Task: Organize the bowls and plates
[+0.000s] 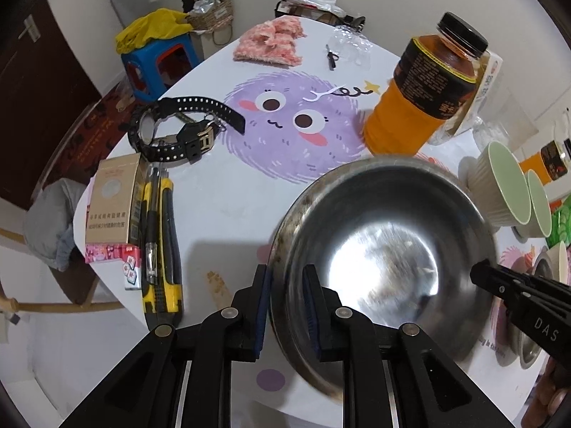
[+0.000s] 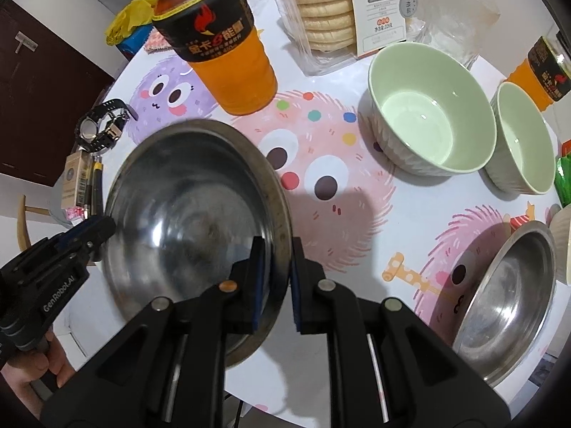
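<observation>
- Left wrist view: my left gripper (image 1: 287, 306) jaws are clamping the steel bowl's (image 1: 385, 249) near rim.
- My right gripper (image 2: 276, 278) jaws are pinching its opposite rim above the tabletop (image 2: 357, 221).

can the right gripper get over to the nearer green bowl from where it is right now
Probably not yet. The right gripper is clamped on the rim of the steel bowl, which the left gripper also holds. Once it lets go, the tabletop toward the green bowl looks free.

2 round stainless-steel bowls (image 2: 192, 207) (image 2: 506, 299), 2 pale-green ribbed ceramic bowls (image 2: 428, 107) (image 2: 521, 135), 2 orange drink bottles w/ black labels (image 2: 221, 42) (image 2: 539, 71), 1 black wristwatch (image 1: 175, 128).
</observation>
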Demonstrator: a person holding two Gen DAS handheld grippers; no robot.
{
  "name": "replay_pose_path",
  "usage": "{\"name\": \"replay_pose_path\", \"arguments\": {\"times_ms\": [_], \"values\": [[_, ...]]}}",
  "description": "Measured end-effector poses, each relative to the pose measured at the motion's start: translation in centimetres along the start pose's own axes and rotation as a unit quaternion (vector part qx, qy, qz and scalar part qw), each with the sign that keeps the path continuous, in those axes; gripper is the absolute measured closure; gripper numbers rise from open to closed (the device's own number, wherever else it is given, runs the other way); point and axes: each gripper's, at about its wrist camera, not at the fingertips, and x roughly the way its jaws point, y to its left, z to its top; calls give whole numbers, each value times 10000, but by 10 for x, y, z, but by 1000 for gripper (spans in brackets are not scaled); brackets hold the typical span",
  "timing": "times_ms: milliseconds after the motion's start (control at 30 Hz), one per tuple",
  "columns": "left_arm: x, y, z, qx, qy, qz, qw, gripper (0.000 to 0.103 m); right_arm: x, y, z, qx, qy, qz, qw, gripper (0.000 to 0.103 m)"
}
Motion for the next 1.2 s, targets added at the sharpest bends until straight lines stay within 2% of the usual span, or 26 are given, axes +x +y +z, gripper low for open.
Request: {"name": "replay_pose_path", "arguments": {"times_ms": [67,133,167,200,233,300,367,433,567,600,700,900,1100,1200], "values": [[2,2,0,-64,97,-5,9999,77,1,-1,1,41,59,-19,10000,78],[2,4,-1,-163,148,-42,9997,75,1,-6,1,184,62,56,9998,63],[2,5,-1,-197,152,-61,9997,70,0,-7,1,243,46,52,9997,51],[1,7,-1,-260,166,-120,9995,61,-2,-9,0,288,1,55,9996,43],[0,8,-1,-311,166,-179,9992,55,-4,-12,0,327,-50,65,9994,41],[-4,10,-1,-404,112,-327,9986,32,-9,-15,-1,421,-114,106,9990,35],[-8,10,0,-426,76,-482,9979,19,-12,-18,-1,514,-129,160,9985,28],[-11,8,2,-379,113,-477,9981,16,-15,-21,-2,616,-146,225,9977,24],[-17,2,4,-207,127,-343,9991,0,-20,-25,-7,806,-142,347,9960,5],[-19,1,4,-159,80,-302,9994,0,-22,-25,-9,832,-160,363,9957,1],[-26,-4,5,1,-40,-172,9998,0,-27,-24,-12,862,-189,354,9955,1],[-38,-24,3,396,-114,-314,9987,0,-40,-31,-27,1182,-328,447,9914,1],[-43,-80,0,1090,-108,-671,9917,0,-62,-67,-58,1763,-504,393,9823,1],[-46,-125,-6,1650,-96,-882,9823,0,-80,-101,-84,2275,-687,315,9708,1]]}}
